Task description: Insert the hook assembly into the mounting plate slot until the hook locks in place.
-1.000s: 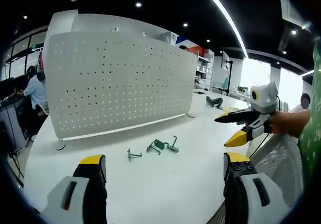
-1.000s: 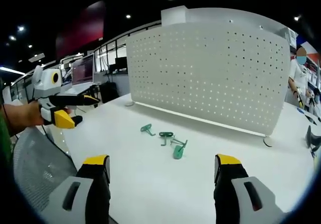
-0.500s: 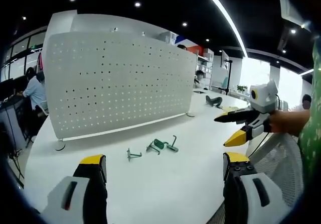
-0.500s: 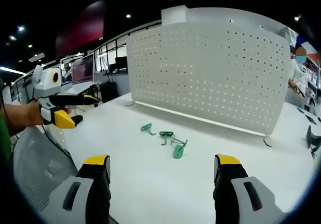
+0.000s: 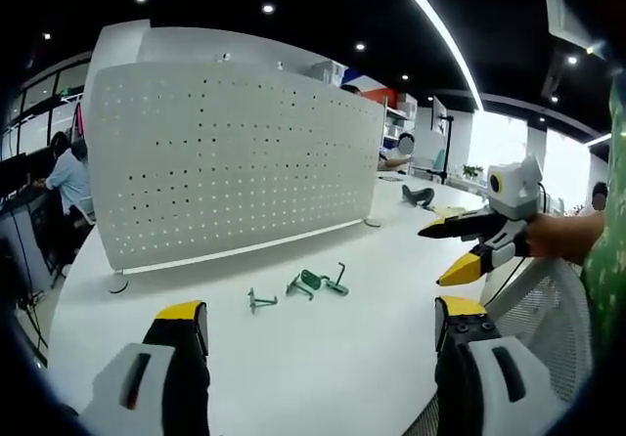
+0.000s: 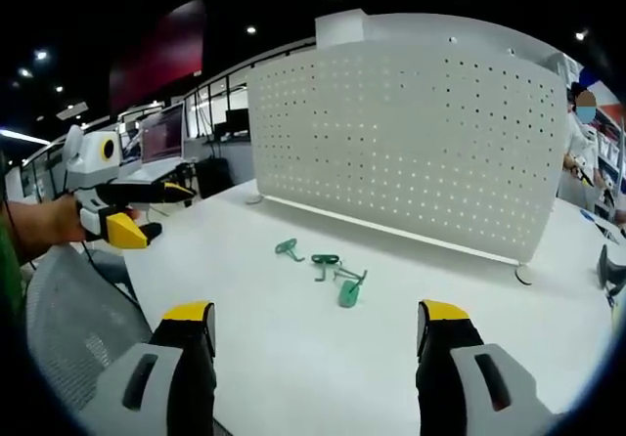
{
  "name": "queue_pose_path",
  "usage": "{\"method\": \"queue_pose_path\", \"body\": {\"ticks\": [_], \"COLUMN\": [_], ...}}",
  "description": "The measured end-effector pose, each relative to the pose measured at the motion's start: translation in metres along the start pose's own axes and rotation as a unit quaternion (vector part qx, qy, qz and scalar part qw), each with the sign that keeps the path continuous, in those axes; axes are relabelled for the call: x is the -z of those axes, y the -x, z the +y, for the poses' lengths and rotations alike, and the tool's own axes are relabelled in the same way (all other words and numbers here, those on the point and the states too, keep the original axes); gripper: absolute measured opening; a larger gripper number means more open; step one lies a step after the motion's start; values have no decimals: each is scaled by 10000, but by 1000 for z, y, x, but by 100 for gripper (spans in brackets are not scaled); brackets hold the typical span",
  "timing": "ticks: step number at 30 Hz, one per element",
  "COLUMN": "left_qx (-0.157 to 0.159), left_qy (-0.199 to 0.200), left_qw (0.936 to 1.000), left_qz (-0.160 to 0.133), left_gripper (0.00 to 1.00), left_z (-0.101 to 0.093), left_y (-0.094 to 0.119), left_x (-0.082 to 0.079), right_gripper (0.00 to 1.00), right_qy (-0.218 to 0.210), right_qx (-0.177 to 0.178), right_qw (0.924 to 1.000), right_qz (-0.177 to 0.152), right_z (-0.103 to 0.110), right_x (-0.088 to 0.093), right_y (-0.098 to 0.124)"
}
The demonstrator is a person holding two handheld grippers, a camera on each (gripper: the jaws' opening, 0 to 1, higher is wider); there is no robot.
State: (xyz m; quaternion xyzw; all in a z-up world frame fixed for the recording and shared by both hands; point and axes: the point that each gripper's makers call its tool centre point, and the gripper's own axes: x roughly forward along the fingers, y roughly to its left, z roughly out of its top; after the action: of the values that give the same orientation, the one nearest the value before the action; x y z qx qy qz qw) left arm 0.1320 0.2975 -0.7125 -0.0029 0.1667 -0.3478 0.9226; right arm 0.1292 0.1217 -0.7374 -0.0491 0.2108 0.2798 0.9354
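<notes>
Holding state, left tool: its two yellow-tipped jaws stand wide apart, nothing between them, above the near edge of the white surface.
Right tool: two jaws likewise spread wide, gripping nothing; in the left gripper view it comes in from the right with a hand on it, jaws parted.
Hooks: three green hook pieces lie loose in a small cluster on the surface, well ahead of both tools. From the right gripper view they read as a left one, a middle one and a right one; the middle and right ones lie close together, and whether they touch cannot be told.
Mounting plate: one white perforated panel stands upright on small feet behind the hooks, apart from them; no hook is in it.
Chair: one mesh chair back sits beside the surface edge.
Background: one seated person at a desk to the panel's left in the left gripper view.
</notes>
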Motion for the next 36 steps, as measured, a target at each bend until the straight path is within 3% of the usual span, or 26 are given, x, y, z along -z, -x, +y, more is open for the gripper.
{"method": "queue_pose_path", "body": {"ticks": [25,36], "left_qx": [0,-26], "left_qy": [-17,-12], "left_qw": [10000,10000], "left_qz": [42,13], "left_gripper": [98,98], "left_z": [0,2], "left_y": [0,0], "left_x": [2,1], "right_gripper": [85,84], "right_qy": [30,110], "right_qx": [-49,-39], "right_qw": [9999,9999], "right_qz": [139,96], "right_z": [0,-6], "right_x": [5,-6], "right_y": [0,0]}}
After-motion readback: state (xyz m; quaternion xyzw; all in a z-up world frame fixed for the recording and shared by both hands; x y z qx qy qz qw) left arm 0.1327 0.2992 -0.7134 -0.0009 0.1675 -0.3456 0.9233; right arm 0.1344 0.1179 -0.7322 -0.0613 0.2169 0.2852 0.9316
